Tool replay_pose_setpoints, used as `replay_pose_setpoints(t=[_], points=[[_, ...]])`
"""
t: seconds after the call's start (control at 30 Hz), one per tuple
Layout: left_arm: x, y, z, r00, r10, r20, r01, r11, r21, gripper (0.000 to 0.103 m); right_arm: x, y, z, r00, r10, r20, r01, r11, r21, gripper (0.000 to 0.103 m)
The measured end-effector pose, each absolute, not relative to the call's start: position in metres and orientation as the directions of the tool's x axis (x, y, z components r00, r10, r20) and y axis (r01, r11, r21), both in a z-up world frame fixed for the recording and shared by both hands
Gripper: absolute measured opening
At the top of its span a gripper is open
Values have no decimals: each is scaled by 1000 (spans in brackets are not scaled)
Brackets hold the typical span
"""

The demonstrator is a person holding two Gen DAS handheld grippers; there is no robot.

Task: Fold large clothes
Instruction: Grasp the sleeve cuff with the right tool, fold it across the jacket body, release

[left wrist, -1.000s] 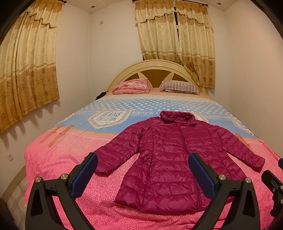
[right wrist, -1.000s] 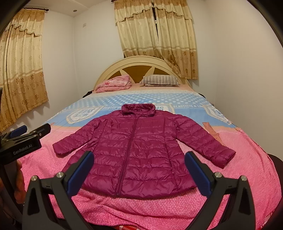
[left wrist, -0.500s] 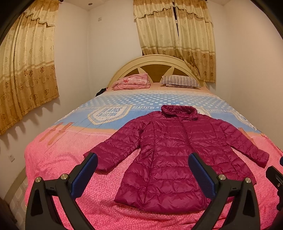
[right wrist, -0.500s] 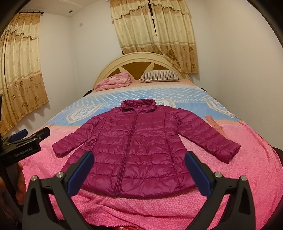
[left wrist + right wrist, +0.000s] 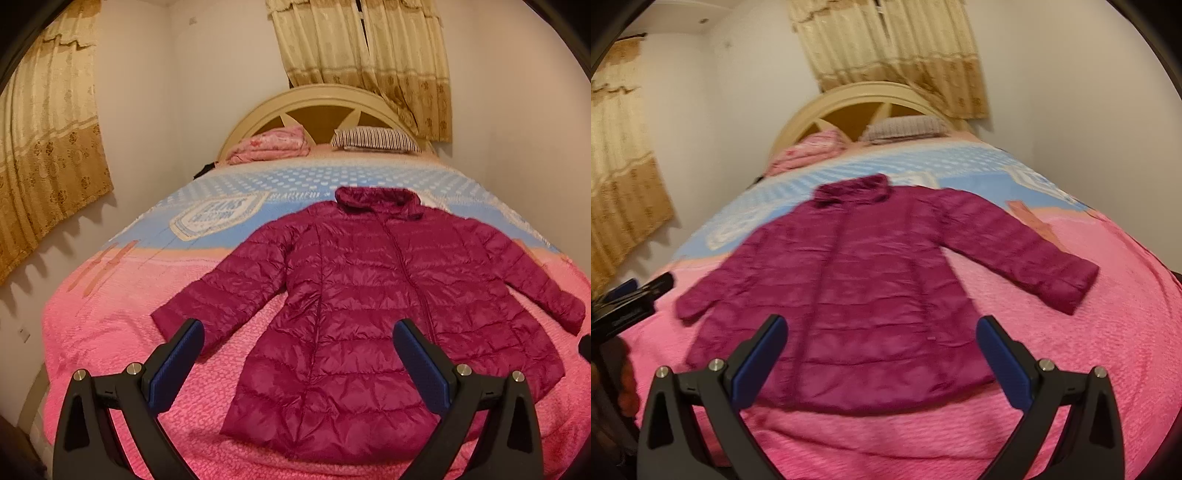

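The big puffy dark-pink quilted jacket lies flat on the bed with the bright pink and blue cover. Its front is up, its zip is closed, and both sleeves stick out to the sides. The collar points at the round cream headboard.

Both tools have come closer to the bed in the last second. The jacket looks bigger and lower in both views than it did a moment ago. The right view is now blurry and tipped, so I think that tool is moving fast.

The left tool has its two blue-padded fingers wide apart with nothing between them. It hangs over the near-left part of the jacket, by the left sleeve end. The right tool is also wide apart and holds nothing. It hangs over the bottom edge of the jacket. From the right view I can see the left tool off to the side, near the left sleeve.

Nothing is folded yet. I think the person is just reaching in for the first grab. A sleeve or the bottom corners look like good spots. The shiny fabric may be slippery, so a pinch might slide off.
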State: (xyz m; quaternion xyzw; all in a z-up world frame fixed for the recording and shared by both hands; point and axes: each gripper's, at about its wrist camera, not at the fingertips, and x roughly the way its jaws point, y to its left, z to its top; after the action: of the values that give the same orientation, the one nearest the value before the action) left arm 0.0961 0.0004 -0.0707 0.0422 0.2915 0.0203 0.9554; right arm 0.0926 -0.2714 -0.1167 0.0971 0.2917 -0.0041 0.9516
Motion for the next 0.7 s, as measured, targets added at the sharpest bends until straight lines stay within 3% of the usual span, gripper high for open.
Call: replay_pose_setpoints(t=[0.3,0.7], points=[[149,-19,-90,814,69,-577,7,992,129,102,129,-360,-152,760,-89,-644,296,930,220,103],[225,-33,-119,780,120,-614,13,978,208,102,165,-467,-184,646,-148,-749,501,822,270,79]])
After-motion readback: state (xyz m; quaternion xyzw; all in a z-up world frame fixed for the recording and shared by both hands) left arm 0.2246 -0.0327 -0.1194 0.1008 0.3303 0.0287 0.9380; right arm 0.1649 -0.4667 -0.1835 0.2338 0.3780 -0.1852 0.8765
